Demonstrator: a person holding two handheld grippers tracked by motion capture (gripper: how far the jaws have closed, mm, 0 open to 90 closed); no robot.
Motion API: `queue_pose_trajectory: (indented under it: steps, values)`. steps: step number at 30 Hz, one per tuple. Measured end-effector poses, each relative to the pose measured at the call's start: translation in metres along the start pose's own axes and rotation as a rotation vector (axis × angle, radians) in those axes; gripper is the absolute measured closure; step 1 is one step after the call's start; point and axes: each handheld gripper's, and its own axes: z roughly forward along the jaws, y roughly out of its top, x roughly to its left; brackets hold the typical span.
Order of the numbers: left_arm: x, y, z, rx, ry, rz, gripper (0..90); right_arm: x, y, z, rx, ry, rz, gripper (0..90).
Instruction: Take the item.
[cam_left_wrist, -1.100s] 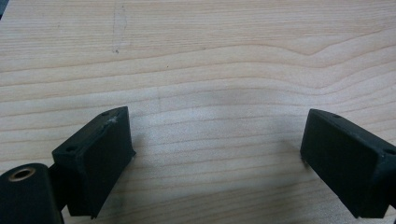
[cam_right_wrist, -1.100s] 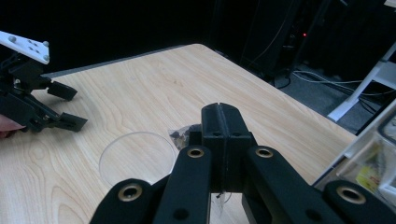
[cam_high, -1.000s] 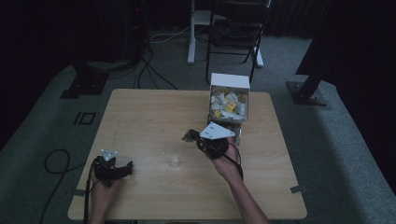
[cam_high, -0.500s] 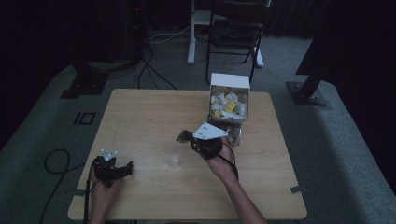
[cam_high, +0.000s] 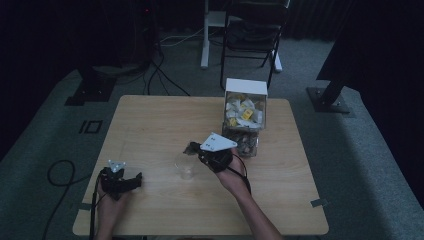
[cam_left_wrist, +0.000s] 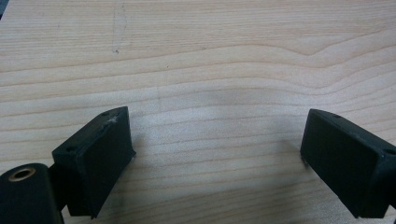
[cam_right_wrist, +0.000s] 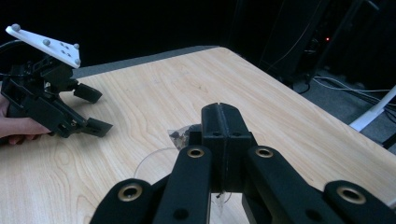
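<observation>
My right gripper (cam_high: 192, 148) pinches a small packet (cam_right_wrist: 180, 135) above the glass (cam_high: 185, 166); dropping it remains, left gripper (cam_high: 134, 181) wide at eight o'clock.

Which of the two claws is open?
The left claw, resting near the table's near-left corner; its jaws stand wide apart, while the right claw is shut.

I work in a dim lab or studio — a bare wooden table (cam_high: 150, 125) on grey carpet (cam_high: 345, 150), cables (cam_high: 165, 75) and stand bases (cam_high: 330, 100) around, a folding chair (cam_high: 252, 40) beyond.
</observation>
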Motion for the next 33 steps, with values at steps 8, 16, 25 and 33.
queue_pose_trajectory:
  steps: [8, 16, 25, 33]
  values:
    - [0.0, 0.0, 0.0, 0.0, 0.0, 0.0, 9.8, 0.005, 0.001, 0.005, 0.002, 0.014, -0.01, 90.0]
    - [0.0, 0.0, 0.0, 0.0, 0.0, 0.0, 9.8, 0.008, 0.001, 0.009, 0.008, 0.02, -0.008, 90.0]
    - [0.0, 0.0, 0.0, 0.001, 0.0, 0.001, 9.8, 0.009, 0.0, 0.013, 0.032, 0.029, 0.004, 45.9]
    - [0.0, 0.0, 0.0, 0.001, 0.0, 0.001, 9.8, 0.008, -0.002, 0.012, 0.044, 0.046, 0.01, 42.2]
